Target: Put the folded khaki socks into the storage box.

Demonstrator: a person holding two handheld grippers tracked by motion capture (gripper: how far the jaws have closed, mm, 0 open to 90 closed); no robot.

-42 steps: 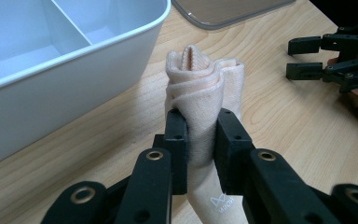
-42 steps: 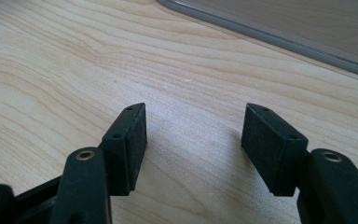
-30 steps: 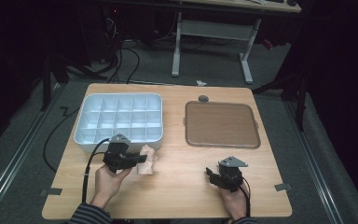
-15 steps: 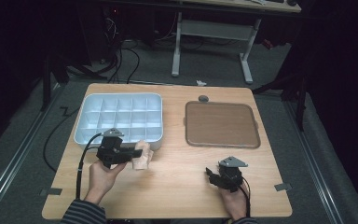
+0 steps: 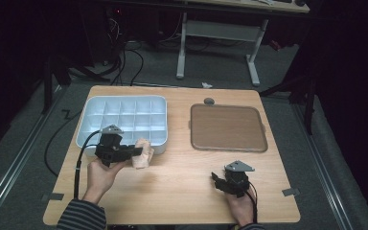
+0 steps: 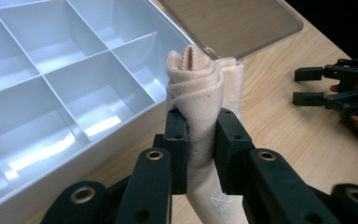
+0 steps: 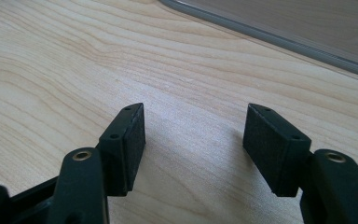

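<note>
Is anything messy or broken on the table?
Nothing looks broken or spilled. The white divided tray and its clear lid lie flat and side by side, the lid off. The left gripper squeezes a rolled peach cloth beside the tray's near corner. The right gripper rests open over bare wood.

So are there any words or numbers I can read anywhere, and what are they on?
One small white mark is printed on the peach cloth, low down between the jaws of the left gripper: a little logo with tiny letters beneath it, upside down and too small to read for sure.
No words or numbers can be read on the white tray, the brown lid or the table.
</note>
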